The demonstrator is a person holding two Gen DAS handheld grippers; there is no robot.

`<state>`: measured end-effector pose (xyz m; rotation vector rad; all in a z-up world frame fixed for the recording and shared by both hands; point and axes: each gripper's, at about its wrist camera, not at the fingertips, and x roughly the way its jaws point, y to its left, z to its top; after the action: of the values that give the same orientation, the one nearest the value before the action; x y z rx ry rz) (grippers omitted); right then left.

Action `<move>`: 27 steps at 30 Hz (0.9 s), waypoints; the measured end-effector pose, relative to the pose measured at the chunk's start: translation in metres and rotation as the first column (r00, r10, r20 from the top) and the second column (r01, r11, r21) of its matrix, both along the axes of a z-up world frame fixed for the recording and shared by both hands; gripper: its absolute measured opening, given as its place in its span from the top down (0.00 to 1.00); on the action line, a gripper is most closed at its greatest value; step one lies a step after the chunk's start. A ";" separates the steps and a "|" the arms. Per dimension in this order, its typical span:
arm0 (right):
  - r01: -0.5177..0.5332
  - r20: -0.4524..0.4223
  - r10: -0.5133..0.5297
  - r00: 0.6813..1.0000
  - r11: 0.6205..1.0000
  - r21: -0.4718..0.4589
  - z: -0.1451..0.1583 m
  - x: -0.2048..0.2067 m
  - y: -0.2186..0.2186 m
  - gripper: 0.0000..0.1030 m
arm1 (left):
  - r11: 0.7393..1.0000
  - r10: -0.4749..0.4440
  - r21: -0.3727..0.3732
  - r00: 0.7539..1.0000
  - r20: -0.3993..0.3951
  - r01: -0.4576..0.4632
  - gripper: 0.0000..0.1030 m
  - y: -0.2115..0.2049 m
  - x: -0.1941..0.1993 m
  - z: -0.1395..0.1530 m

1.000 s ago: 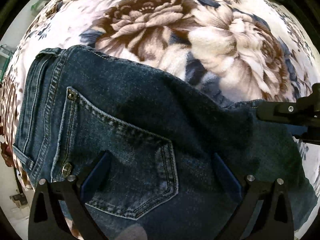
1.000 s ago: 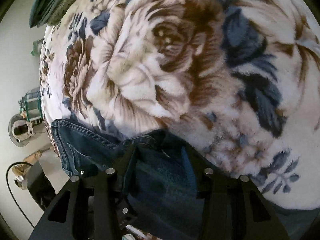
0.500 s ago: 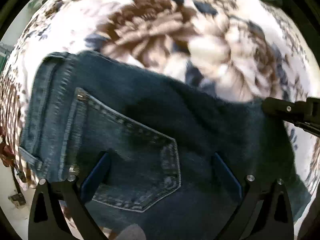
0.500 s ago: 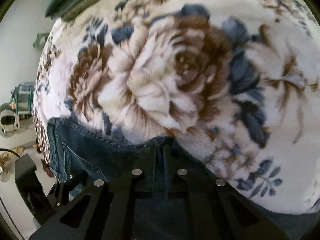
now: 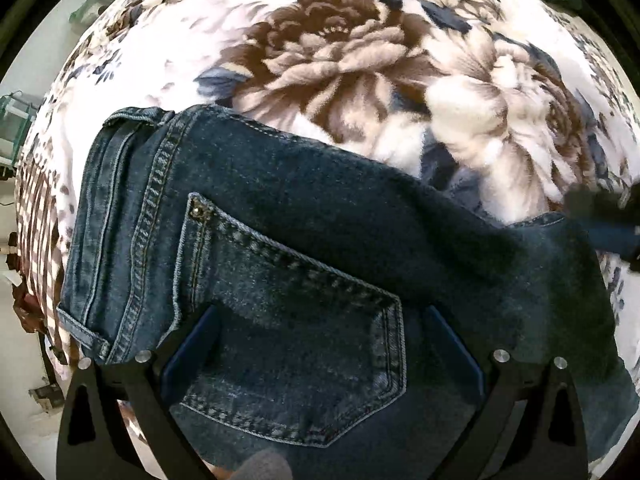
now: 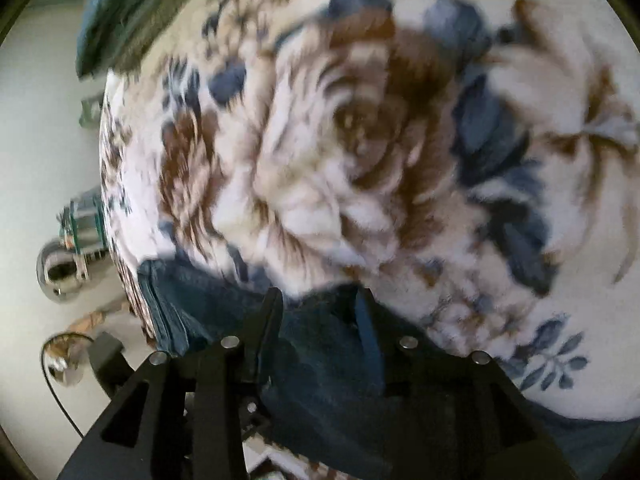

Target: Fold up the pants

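Dark blue jeans [image 5: 304, 248] lie folded on a floral blanket [image 5: 340, 60], waistband at the left and a back pocket [image 5: 288, 340] facing up. My left gripper [image 5: 320, 344] is open, its fingers spread over the pocket. My right gripper [image 6: 320, 312] is open over the denim [image 6: 320, 368] at the jeans' far right edge, with cloth lying between its fingers. It shows blurred in the left wrist view [image 5: 604, 220] at the right edge.
The blanket [image 6: 360, 140] covers a bed that runs far ahead. Dark green cloth [image 6: 120, 12] lies at its far corner. The bed's left edge drops to a pale floor with a metal pot [image 6: 60, 276] and a cable [image 6: 60, 400].
My right gripper shut on the denim edge half a second ago and has now opened again. The right wrist view is blurred by motion. My left gripper stayed open over the pocket.
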<state>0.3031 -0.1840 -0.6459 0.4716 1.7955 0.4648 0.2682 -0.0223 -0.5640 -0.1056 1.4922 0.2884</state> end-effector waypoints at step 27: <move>0.765 0.275 -0.721 0.636 0.637 -0.095 0.075 -0.228 -0.313 0.27 | 0.923 -0.380 -0.061 0.925 0.021 0.381 0.00 -0.208 -0.049 0.042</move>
<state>0.0746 -0.4968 -0.5709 0.9311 1.2573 -0.2592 0.2194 -0.2308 -0.5218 0.1335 1.4781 -0.0750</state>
